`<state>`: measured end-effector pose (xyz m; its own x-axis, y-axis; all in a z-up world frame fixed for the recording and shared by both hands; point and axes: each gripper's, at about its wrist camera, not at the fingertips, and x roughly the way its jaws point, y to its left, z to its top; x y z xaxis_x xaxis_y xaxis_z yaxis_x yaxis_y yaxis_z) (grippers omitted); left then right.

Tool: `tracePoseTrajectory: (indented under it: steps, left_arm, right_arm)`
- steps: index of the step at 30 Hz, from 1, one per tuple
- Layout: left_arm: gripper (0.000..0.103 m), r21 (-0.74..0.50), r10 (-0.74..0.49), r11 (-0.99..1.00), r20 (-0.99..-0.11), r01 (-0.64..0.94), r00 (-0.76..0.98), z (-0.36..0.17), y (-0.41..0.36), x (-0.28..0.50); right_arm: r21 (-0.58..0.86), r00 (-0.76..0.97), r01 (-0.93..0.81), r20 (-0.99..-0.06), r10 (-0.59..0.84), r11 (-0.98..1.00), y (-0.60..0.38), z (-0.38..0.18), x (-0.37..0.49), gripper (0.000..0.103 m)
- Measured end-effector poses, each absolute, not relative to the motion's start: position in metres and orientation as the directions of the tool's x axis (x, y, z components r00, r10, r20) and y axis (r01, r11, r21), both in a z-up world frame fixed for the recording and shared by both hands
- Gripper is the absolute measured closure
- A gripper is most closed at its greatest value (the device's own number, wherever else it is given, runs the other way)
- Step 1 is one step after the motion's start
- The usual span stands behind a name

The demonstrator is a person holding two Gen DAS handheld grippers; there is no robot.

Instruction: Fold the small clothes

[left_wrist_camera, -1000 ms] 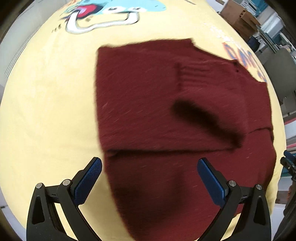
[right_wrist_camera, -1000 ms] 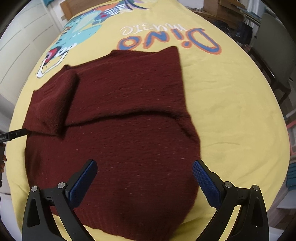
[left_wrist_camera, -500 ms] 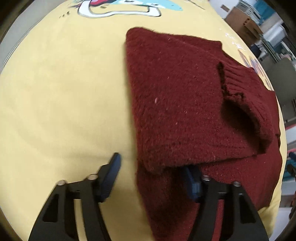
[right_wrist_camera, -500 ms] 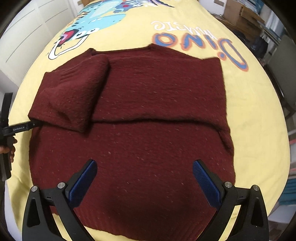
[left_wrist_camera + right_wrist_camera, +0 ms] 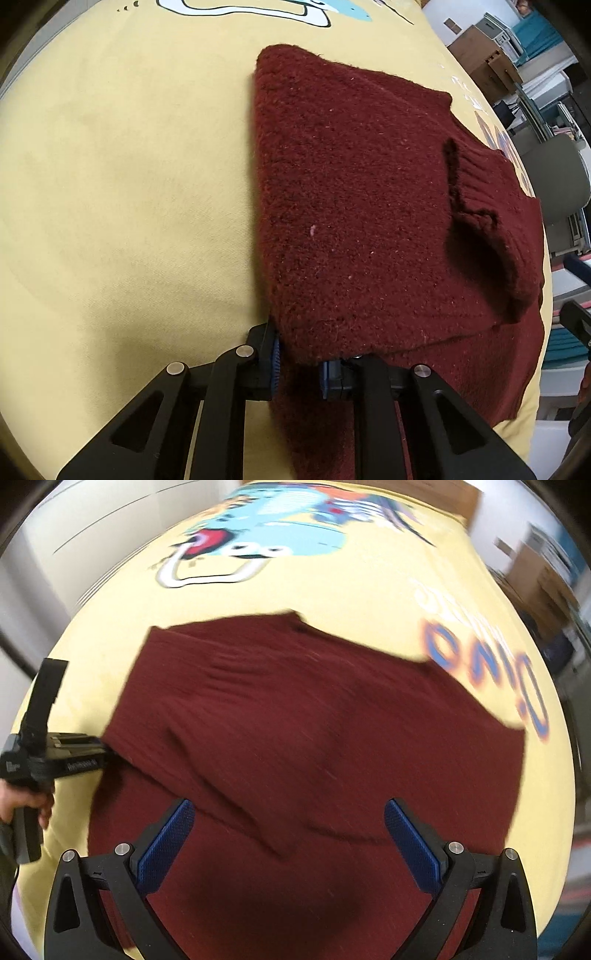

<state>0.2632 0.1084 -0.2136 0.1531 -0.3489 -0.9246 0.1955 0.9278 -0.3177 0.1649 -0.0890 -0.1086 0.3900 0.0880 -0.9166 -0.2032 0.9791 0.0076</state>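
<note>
Left gripper: pads closed on the near left edge of the sweater, right where the folded-over layer meets the layer beneath; seen from the right wrist view as a black tool at the garment's left side, gripped by a bare hand
Sweater: dark red knit, lying partly folded on the yellow cloth; sleeve already laid across the body, ribbed cuff bunched into a loose pocket toward the right
Yellow cloth: printed cover with a blue dinosaur and orange lettering, spread under the whole garment
Right gripper: fingers wide apart, holding nothing, hovering over the lower middle of the sweater
Step in hand, as judged: carrying the left side over toward the middle
Doing it well: keep both layers pinched so the sleeve travels with the edge; lift only enough to clear the knit; lay the fold line straight and parallel to the garment's side; use the free right gripper to pin or smooth the body so nothing drags; flatten the bunched cuff before the next fold
Hard to make out: right wrist view smeared by motion, so knit edges and lettering blur; number of layers between the left pads not visible; sweater's bottom hem cut off behind both grippers; far right edge lost in fisheye curve; what lies under the cloth not shown
</note>
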Motion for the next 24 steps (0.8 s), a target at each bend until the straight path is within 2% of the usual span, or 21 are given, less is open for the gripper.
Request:
tracePoseTrajectory:
  steps: [8,10,11,12,13,14,16,17,19,24]
  left_arm:
    - [0.089,-0.255,-0.291,0.941,-0.946,0.223,0.146,-0.214,0.116,0.265]
    - [0.089,-0.272,-0.302,0.941,-0.943,0.203,0.139,-0.215,0.118,0.267]
    - [0.089,-0.281,-0.309,0.94,-0.941,0.196,0.135,-0.216,0.12,0.268]
    - [0.089,-0.285,-0.313,0.939,-0.94,0.194,0.133,-0.216,0.121,0.268]
    - [0.089,-0.287,-0.315,0.938,-0.94,0.195,0.131,-0.216,0.123,0.268]
    - [0.089,-0.288,-0.316,0.937,-0.94,0.198,0.129,-0.215,0.124,0.268]
    - [0.089,-0.293,-0.32,0.936,-0.939,0.193,0.125,-0.213,0.128,0.268]
    - [0.088,-0.296,-0.321,0.936,-0.939,0.191,0.123,-0.211,0.138,0.267]
    - [0.088,-0.298,-0.323,0.936,-0.939,0.187,0.12,-0.212,0.14,0.267]
    - [0.088,-0.29,-0.315,0.938,-0.941,0.19,0.12,-0.208,0.151,0.26]
  right_arm:
    - [-0.041,0.326,-0.308,-0.943,0.065,0.951,-0.024,-0.141,0.205,0.0]
    - [-0.049,0.312,-0.311,-0.949,0.053,0.949,-0.02,-0.149,0.21,0.004]
    - [-0.047,0.303,-0.31,-0.952,0.052,0.95,-0.02,-0.153,0.212,0.015]
    - [-0.045,0.292,-0.305,-0.955,0.048,0.951,-0.021,-0.157,0.214,0.036]
    - [-0.047,0.284,-0.299,-0.958,0.042,0.953,-0.023,-0.16,0.216,0.048]
    - [-0.035,0.273,-0.294,-0.961,0.049,0.955,-0.028,-0.163,0.218,0.065]
    - [0.022,0.275,-0.274,-0.956,0.1,0.962,-0.043,-0.16,0.219,0.079]
    - [0.091,0.276,-0.243,-0.948,0.158,0.966,-0.059,-0.154,0.219,0.09]
    - [0.181,0.291,-0.179,-0.929,0.228,0.967,-0.089,-0.144,0.217,0.091]
    - [0.221,0.367,-0.068,-0.901,0.231,0.973,-0.164,-0.121,0.208,0.091]
